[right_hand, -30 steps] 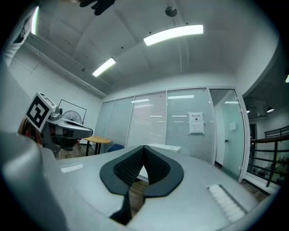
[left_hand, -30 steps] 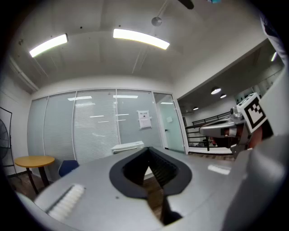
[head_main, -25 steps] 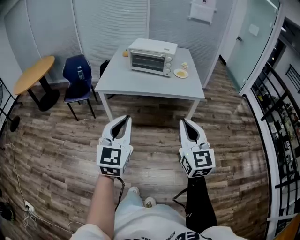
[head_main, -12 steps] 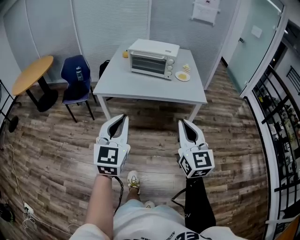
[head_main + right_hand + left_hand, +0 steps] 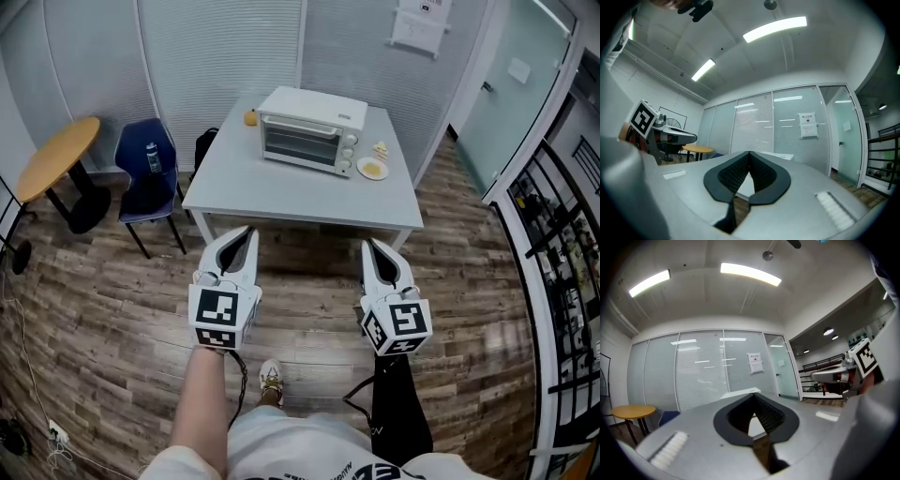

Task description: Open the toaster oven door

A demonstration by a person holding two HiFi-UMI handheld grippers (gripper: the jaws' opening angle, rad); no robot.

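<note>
We are holding the left gripper (image 5: 246, 234) and right gripper (image 5: 368, 246) clenched, empty, near us; the toaster oven (image 5: 309, 131) is sitting shut on the far table (image 5: 281, 192). Arriving clenched, we risk bumping its handle or the plate (image 5: 372, 168) just right of it.

The person holds both arms out ahead, side by side and well apart, tips pointing forward and away from the body. The left claw (image 5: 247, 234) is carried by a bare forearm (image 5: 202, 403), the right claw (image 5: 368, 246) by an arm in a black sleeve (image 5: 398, 403). Each claw's jaws meet at the tips with nothing gripped between them.
</note>
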